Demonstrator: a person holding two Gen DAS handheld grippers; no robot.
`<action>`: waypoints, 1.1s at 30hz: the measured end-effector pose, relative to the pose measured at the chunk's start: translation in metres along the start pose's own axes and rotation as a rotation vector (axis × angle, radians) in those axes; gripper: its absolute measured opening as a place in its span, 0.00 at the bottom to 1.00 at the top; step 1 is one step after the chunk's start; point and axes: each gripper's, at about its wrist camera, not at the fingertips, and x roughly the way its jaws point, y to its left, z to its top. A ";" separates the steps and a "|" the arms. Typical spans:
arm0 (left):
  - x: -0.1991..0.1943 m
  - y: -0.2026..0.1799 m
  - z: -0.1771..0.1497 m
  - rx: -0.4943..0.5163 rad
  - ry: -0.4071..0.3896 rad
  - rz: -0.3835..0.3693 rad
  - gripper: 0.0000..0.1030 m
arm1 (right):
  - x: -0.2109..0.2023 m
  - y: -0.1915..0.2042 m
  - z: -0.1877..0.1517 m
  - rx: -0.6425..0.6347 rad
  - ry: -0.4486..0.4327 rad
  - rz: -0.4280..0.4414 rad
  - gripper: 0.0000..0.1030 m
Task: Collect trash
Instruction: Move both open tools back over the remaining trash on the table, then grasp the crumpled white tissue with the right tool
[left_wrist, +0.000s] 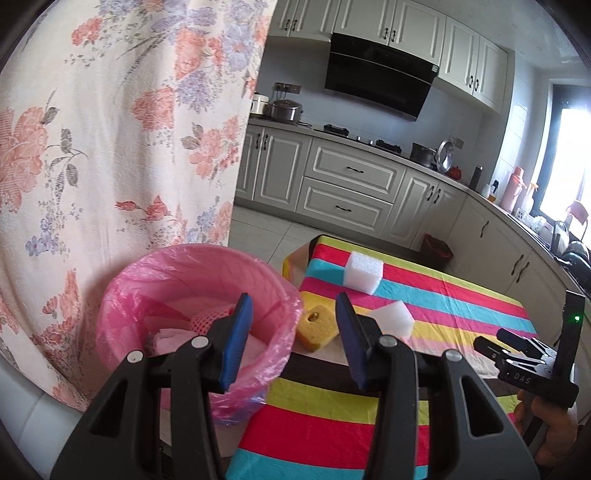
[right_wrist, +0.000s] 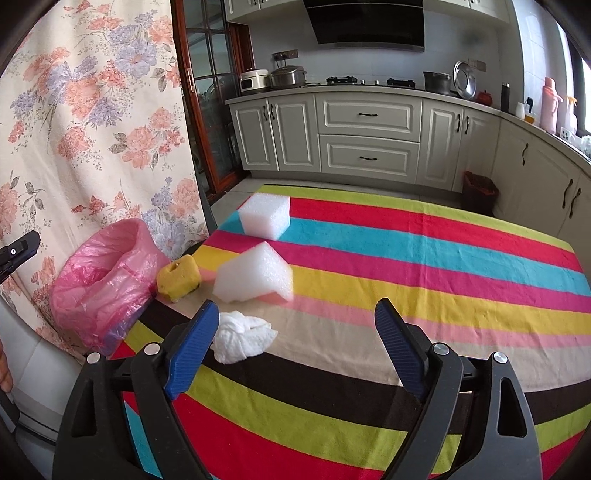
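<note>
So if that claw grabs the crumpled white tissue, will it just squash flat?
Probably. The crumpled tissue is a loose wad of soft folds, so it should collapse between the pads rather than resist. It looks very light and may slide over the striped tablecloth if nudged. With no round shape, it seems unlikely to roll. The right claw stands wide open nearby.

Both wrist views angled down, close over striped table (right_wrist: 406, 236), sharing bin (left_wrist: 192, 280)
</note>
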 end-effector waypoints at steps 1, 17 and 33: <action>0.002 -0.003 -0.001 0.005 0.004 -0.004 0.44 | 0.003 -0.001 -0.002 0.001 0.007 -0.001 0.80; 0.025 -0.017 -0.011 0.027 0.050 -0.032 0.44 | 0.058 0.035 -0.020 -0.045 0.121 0.060 0.82; 0.043 0.000 -0.011 0.004 0.074 -0.018 0.44 | 0.105 0.057 -0.029 -0.091 0.217 0.066 0.67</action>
